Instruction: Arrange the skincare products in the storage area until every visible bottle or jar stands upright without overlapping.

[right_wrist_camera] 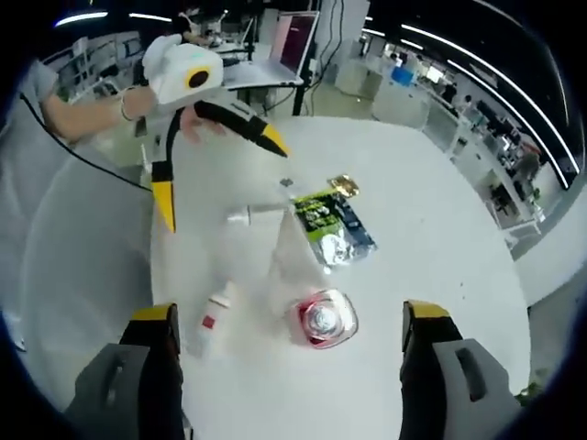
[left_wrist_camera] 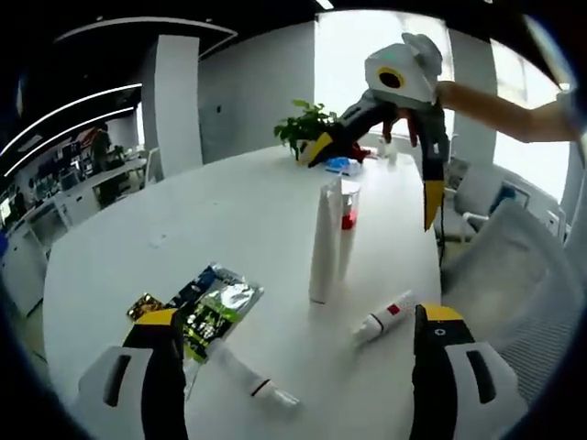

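Two tall white tubes stand upright mid-table: a plain one [left_wrist_camera: 322, 243] and, just behind it, one with red on it [left_wrist_camera: 348, 218]. From above, the second shows a red top [right_wrist_camera: 321, 321] and the plain one [right_wrist_camera: 283, 258] stands beside it. A small red-labelled tube [left_wrist_camera: 381, 321] [right_wrist_camera: 212, 323] lies flat. Another small tube [left_wrist_camera: 260, 386] [right_wrist_camera: 256, 213] also lies flat. My left gripper [left_wrist_camera: 298, 314] [right_wrist_camera: 220, 179] is open and holds nothing. My right gripper [right_wrist_camera: 289, 314] [left_wrist_camera: 374, 181] hangs open above the upright tubes, also holding nothing.
Green and silver sachets [left_wrist_camera: 209, 307] [right_wrist_camera: 330, 225] and a gold packet [right_wrist_camera: 344, 183] lie on the white table [left_wrist_camera: 183, 229]. A potted plant [left_wrist_camera: 307, 124] and blue items [left_wrist_camera: 339, 165] sit at the far edge. A grey chair [left_wrist_camera: 514, 275] stands on the right, and a laptop [right_wrist_camera: 284, 46] sits beyond the table.
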The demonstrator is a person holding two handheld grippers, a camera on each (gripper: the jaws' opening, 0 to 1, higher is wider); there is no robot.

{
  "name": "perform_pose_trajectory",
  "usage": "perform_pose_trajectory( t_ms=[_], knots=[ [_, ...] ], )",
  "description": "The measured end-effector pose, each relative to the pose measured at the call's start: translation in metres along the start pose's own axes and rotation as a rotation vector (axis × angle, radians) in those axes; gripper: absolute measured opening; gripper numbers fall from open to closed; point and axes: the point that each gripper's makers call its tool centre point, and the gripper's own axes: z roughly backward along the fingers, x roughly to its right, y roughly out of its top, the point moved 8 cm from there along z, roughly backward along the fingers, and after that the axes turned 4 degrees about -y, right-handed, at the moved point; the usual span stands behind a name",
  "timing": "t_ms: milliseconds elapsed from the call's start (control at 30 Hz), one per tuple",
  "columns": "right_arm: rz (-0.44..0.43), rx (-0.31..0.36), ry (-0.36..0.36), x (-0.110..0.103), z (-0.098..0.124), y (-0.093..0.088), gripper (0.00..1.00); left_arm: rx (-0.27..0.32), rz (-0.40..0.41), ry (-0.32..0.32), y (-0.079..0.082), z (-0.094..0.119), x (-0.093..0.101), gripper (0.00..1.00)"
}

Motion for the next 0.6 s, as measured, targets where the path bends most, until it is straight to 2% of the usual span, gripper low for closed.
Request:
perform_pose_trajectory(
  t_ms=[133,233,433,567,600],
  knots=[
    [-0.045,0.03,-0.056,0.009,0.004,-0.003,1.0,-0.008,0.025,0.01,-0.004,0.008,-0.006,0.99],
    [-0.068,0.038,-0.061,0.006,0.007,-0.004,1.0,-0.019,0.057,0.036,-0.007,0.012,-0.009,0.99],
    [-0.091,0.041,-0.082,-0.007,0.01,-0.013,1.0,-0.004,0.033,0.025,-0.013,0.018,-0.008,0.99],
    [-0.119,0.03,-0.102,-0.023,0.009,-0.022,1.0,0.009,0.038,0.028,-0.015,0.022,0.003,0.99],
    [-0.127,0.032,-0.11,-0.034,0.013,-0.022,1.0,0.02,0.033,0.023,-0.015,0.023,0.005,0.99]
  ],
)
